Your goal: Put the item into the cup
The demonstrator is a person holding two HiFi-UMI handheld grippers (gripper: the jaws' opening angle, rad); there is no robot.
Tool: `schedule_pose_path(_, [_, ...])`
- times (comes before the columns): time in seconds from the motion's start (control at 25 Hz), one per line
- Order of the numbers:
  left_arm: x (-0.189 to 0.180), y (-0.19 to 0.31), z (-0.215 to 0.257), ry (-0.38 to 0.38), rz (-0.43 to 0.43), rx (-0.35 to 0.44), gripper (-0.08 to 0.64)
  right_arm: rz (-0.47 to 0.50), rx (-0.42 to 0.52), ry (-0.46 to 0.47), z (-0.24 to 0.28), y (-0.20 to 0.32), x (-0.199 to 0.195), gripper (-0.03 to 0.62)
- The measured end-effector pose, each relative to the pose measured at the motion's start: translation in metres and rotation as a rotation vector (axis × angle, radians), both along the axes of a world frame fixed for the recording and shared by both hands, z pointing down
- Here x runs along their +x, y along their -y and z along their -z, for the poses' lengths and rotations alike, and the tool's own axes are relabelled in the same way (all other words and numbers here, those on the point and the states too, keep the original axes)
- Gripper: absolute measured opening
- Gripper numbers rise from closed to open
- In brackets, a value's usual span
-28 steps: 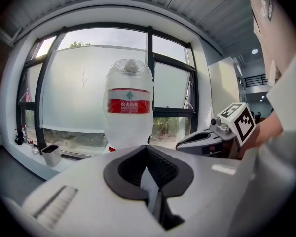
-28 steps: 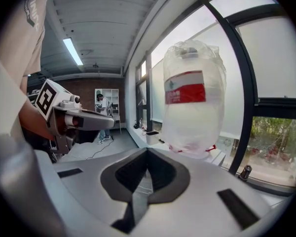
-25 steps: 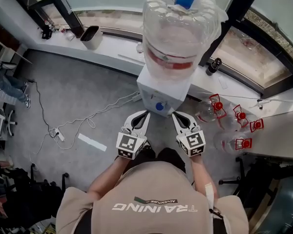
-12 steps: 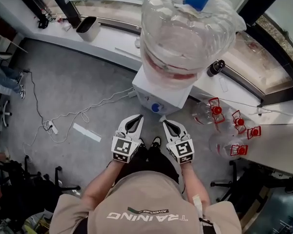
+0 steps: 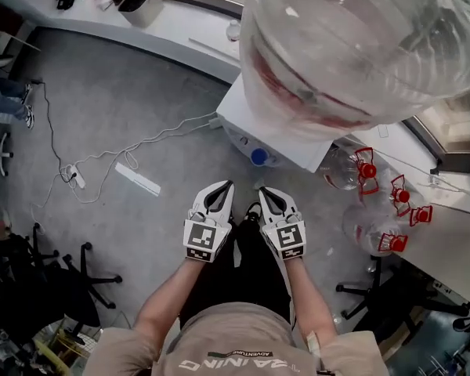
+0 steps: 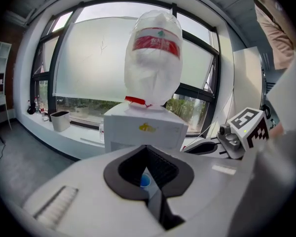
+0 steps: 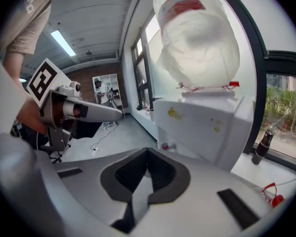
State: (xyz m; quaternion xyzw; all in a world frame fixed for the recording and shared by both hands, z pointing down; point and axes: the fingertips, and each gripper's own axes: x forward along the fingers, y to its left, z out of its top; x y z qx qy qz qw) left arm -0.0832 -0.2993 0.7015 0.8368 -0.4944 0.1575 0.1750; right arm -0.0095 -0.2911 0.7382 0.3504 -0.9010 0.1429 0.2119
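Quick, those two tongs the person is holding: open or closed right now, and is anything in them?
Left tongs: closed, holding nothing.
Right tongs: closed, holding nothing.

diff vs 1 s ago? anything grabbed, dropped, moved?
The head view has closed in on the water dispenser: its bottle now fills the upper right. The left claw and right claw have drawn slightly closer together. Nothing was taken hold of or let go. Unchanged: both claws shut and empty, pointing at the dispenser; the spare bottles beside it.
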Motion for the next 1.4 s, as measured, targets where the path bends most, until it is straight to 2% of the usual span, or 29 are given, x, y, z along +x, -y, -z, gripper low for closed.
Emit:
schedule_pose_path(0.24, [0.004,-0.013,-0.086,0.035,-0.016,-0.085,0.008,-0.024,-0.021,-0.017,-0.075,0.006,0.001,0.011])
schedule_pose_path(0.4, [0.008,-0.016,-0.116,0.029,-0.027,-0.112,0.008,-0.063,-0.015,-0.025,-0.11,0.023,0.003,0.011])
schedule_pose_path(0.56, [0.009,-0.019,-0.129,0.01,-0.029,-0.118,0.008,-0.1,-0.024,-0.018,-0.136,0.04,0.002,0.011])
schedule_pose_path(0.72, [0.007,-0.017,-0.141,0.007,-0.033,-0.117,0.008,-0.091,-0.012,-0.037,-0.155,0.052,-0.005,0.011])
schedule_pose_path(0.92, [0.001,-0.009,-0.151,0.003,-0.03,-0.116,0.007,-0.119,-0.01,-0.049,-0.168,0.064,-0.004,0.011])
schedule_pose_path(1.16, [0.006,0.007,-0.153,0.001,-0.028,-0.109,0.008,-0.185,-0.029,-0.02,-0.184,0.08,0.013,0.011])
schedule_pose_path(1.4, [0.001,-0.004,-0.155,-0.014,-0.025,-0.137,0.008,-0.182,-0.044,-0.033,-0.194,0.086,0.008,0.011])
